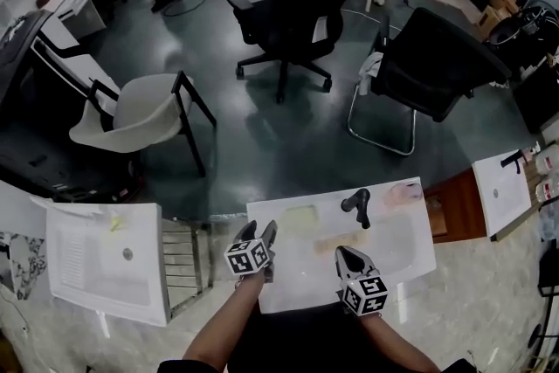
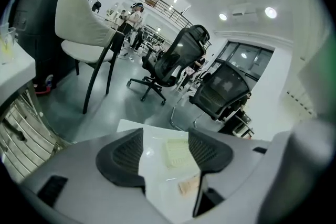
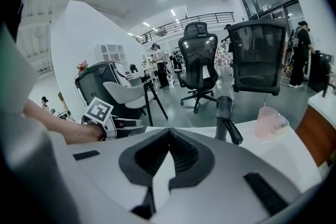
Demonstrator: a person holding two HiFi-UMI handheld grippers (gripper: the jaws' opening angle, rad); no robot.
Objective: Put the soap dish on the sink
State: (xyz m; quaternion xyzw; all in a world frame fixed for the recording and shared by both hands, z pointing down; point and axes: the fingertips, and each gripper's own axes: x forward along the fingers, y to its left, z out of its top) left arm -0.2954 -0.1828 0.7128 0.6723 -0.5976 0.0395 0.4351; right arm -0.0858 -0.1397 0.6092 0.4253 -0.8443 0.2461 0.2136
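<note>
A pale green soap dish (image 1: pixel 297 218) lies flat on the white sink's (image 1: pixel 288 288) back left ledge, left of the black faucet (image 1: pixel 358 207). My left gripper (image 1: pixel 259 231) hovers just in front of it, open and holding nothing; in the left gripper view the soap dish (image 2: pixel 177 153) shows on the sink (image 2: pixel 157 176) beyond the parted jaws of the left gripper (image 2: pixel 165 152). A tan bar (image 2: pixel 189 185) lies nearer, in the basin. My right gripper (image 1: pixel 348 253) sits over the basin, shut and empty. From the right gripper (image 3: pixel 168 134) I see the faucet (image 3: pixel 226 118).
A pink cup (image 1: pixel 403 192) stands on the sink's back right corner. Another white sink (image 1: pixel 105 262) and a slatted rack (image 1: pixel 179 262) are at the left, a wooden cabinet (image 1: pixel 454 205) and white counter (image 1: pixel 502 188) at the right. Office chairs (image 1: pixel 297 4) stand beyond.
</note>
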